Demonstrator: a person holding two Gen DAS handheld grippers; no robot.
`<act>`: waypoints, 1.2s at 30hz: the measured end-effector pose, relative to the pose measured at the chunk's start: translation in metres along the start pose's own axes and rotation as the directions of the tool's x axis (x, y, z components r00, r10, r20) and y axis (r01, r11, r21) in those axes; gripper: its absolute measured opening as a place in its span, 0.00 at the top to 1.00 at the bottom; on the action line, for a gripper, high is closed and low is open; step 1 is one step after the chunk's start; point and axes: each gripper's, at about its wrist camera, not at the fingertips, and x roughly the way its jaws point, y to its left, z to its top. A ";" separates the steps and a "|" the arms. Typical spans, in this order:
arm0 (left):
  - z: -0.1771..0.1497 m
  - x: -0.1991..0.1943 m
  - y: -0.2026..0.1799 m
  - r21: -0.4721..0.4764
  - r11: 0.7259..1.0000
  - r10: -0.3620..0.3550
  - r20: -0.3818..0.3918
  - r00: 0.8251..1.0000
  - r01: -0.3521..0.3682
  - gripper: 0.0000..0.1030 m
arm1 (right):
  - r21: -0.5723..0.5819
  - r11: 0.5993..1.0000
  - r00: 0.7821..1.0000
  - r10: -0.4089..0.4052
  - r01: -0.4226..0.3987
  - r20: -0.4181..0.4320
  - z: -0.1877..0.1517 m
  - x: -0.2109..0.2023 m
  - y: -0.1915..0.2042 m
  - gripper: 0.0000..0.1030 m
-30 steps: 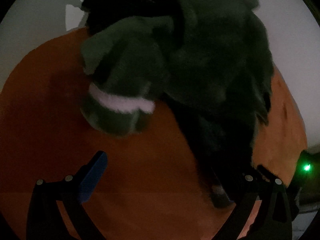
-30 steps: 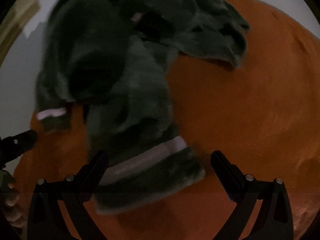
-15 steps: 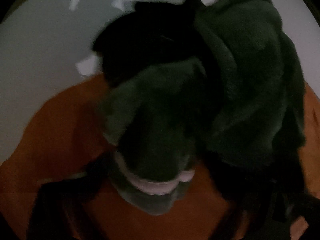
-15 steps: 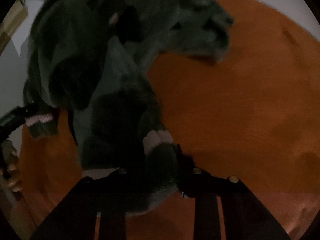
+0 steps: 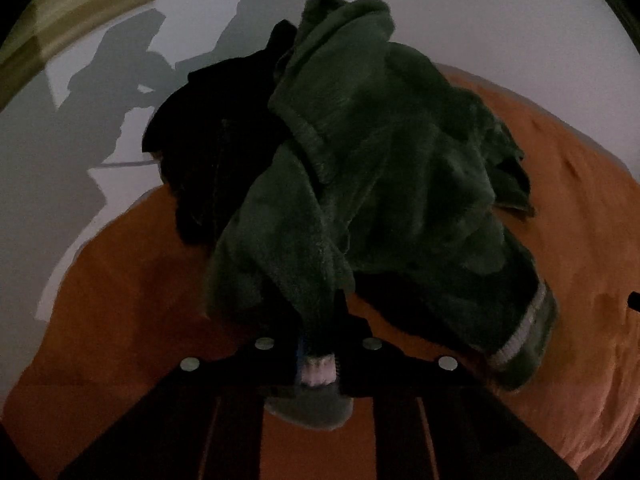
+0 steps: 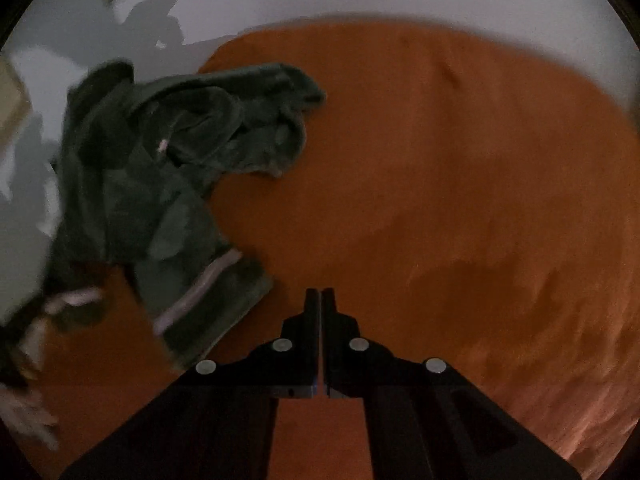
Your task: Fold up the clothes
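Cuff [image 5: 318, 372] half-hidden between left gripper [image 5: 320, 344] fingers

Left gripper [image 5: 318, 354] was open a second ago, now clamped on a pale-striped cuff [image 5: 318, 372] of the green fleece garment [image 5: 392, 168], bunching it up. Right gripper [image 6: 321, 300] grabbed the other cuff [image 6: 200, 284] half a second ago, has since let go; fingers together, empty, over orange cover [image 6: 460, 184].

Left wrist view: close on green fleece garment [image 5: 380, 184], facing wall. Right wrist view: farther back, over orange bedcover [image 6: 440, 184]. Both share garment, bedcover.
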 end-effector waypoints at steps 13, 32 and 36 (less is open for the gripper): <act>0.017 0.047 0.034 -0.088 0.996 0.019 -0.112 0.994 -0.029 0.39 | -0.143 0.979 0.986 0.127 -0.142 -0.112 -0.009 0.028 0.049 0.35; 0.028 0.111 0.052 -0.146 0.989 -0.061 -0.171 0.983 0.036 0.27 | -0.129 0.974 0.967 0.159 -0.187 -0.201 -0.016 0.133 0.141 0.30; 0.026 0.112 0.040 -0.081 0.996 -0.053 -0.168 0.984 0.040 0.85 | -0.225 0.970 0.991 0.066 -0.092 -0.120 -0.019 0.127 0.152 0.78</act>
